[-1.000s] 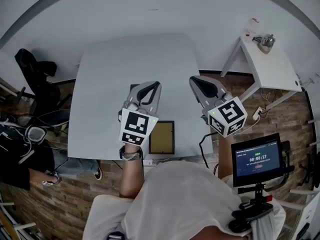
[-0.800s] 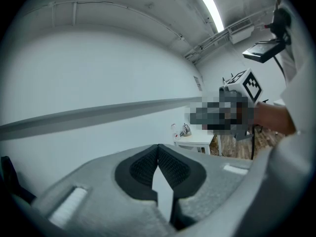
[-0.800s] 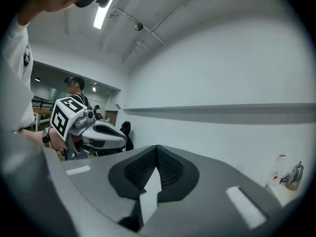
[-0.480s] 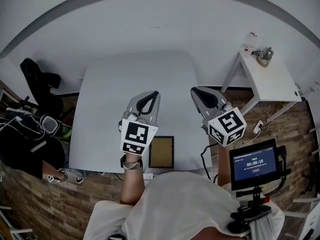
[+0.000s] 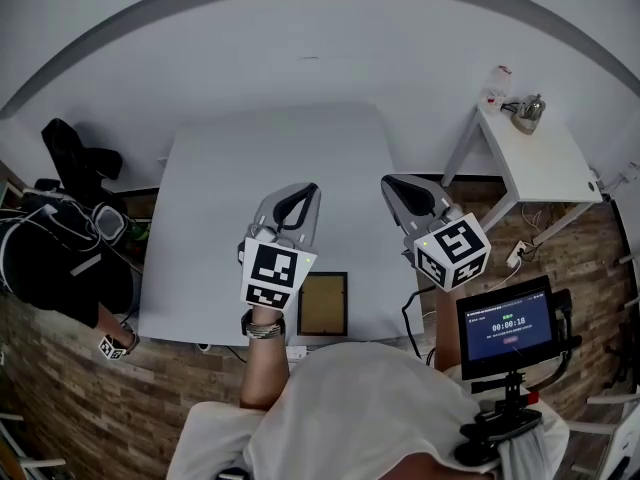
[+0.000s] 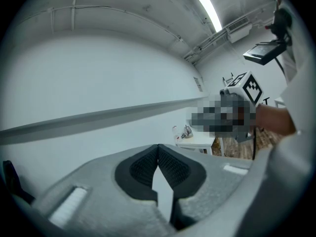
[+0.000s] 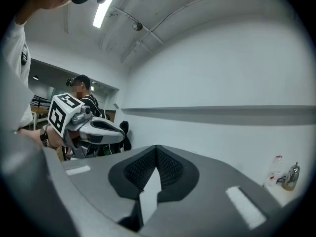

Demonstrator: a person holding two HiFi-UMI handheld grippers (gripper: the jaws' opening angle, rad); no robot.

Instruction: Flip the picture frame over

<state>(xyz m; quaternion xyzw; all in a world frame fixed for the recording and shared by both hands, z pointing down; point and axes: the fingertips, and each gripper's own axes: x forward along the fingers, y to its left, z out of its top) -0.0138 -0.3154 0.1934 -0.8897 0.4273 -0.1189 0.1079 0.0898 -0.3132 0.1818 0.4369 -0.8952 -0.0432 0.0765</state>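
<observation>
So, worktop (image 5: 270,158): white, rect., mid-scene, long side running near to far.
Side table (image 5: 545,163): white, far right, apart from worktop; bottle (image 5: 498,76) + small metal item (image 5: 530,85) at its far end.
Bystander (image 5: 60,273): dark clothes, left of worktop, on brick-pattern floor (image 5: 120,408).
Screen (image 5: 507,330): on a stand, near right, timer lit.
L claw (image 5: 308,190): over worktop's near half, pointing far; jaws fully together, pads meet, nothing held.
R claw (image 5: 386,182): by worktop's right edge, alongside L claw, pointing far; jaws together too, empty.
Picture frame (image 5: 323,304): flat at worktop's near edge, just right of L claw's marker cube; dark border, tan panel up; both claws' tips are farther out than it.
</observation>
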